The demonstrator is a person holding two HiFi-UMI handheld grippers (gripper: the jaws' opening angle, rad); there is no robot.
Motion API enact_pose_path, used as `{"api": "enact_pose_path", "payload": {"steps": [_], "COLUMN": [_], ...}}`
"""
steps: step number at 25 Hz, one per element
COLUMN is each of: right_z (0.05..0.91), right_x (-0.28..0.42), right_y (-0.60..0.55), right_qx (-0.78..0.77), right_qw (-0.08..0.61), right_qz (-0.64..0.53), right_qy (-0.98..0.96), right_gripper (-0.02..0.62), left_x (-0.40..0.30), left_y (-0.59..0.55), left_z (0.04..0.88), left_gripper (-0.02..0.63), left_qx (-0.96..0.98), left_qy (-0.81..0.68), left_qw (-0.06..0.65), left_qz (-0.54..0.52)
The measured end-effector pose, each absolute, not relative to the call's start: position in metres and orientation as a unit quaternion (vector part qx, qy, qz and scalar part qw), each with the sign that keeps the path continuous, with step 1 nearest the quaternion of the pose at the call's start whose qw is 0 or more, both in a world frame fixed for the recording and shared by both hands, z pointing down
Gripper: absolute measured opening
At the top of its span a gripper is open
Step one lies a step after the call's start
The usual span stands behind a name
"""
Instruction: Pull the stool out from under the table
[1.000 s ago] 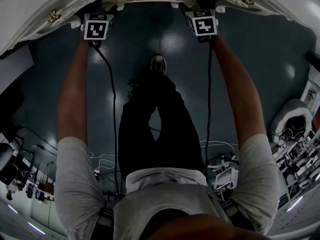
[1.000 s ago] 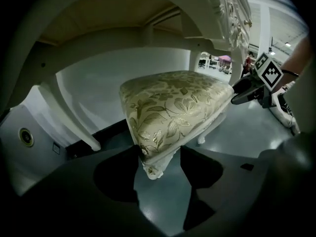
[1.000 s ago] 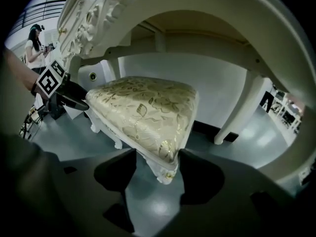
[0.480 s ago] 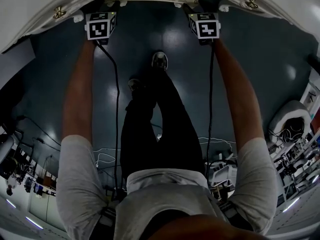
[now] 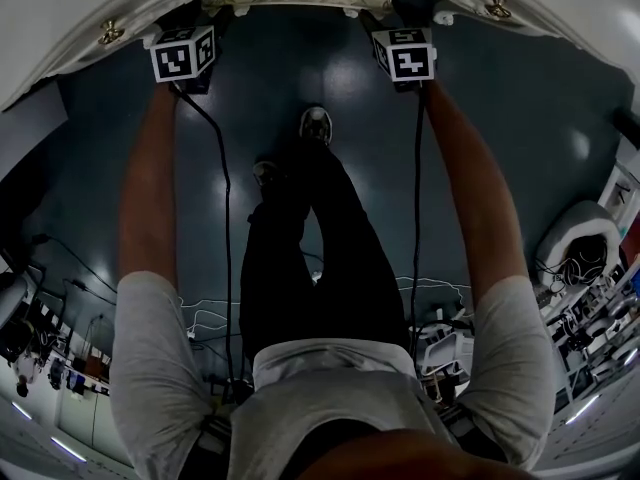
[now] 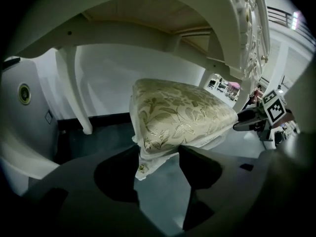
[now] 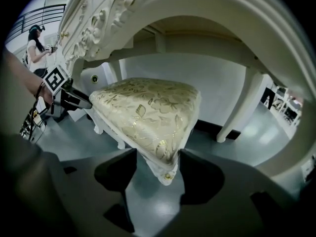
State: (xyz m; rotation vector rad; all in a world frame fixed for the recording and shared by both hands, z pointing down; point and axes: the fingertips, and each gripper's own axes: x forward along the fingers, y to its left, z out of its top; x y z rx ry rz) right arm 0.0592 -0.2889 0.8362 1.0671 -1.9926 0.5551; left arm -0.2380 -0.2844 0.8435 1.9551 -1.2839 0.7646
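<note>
Head view: left arm (image 5: pixel 148 188) and right arm (image 5: pixel 470 183) outstretched, parallel, toward table (image 5: pixel 60 13).

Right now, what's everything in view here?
stool: one, gold floral cushion, white frame, under the table
table: one, carved white, above the stool
floor: one, dark grey-blue, glossy
bystander: one, white top, far left in right gripper view
cables: two, black, trailing from the grippers
legs: two, black trousers, centre
left gripper: one, black, fingers just eased wider, on stool's corner
right gripper: one, black, fingers clamping stool's other corner
</note>
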Motion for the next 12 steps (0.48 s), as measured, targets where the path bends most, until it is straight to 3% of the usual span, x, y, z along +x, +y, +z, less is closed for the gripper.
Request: {"api": "enact_pose_path", "payload": {"steps": [12], "right_z": [0.834], "right_x": [0.070], "right_y": [-0.278], "right_qx": [0.422], "right_qw": [0.408], "right_qz": [0.219], "right_qy": [-0.779], "right_gripper": [0.265], "left_x": [-0.229], "left_y": [-0.257], "left_z": [0.840], "left_gripper": [0.219], "left_qx": [0.737], "left_qy": [-0.489], "left_qw": [0.370], "left_qz": [0.283]}}
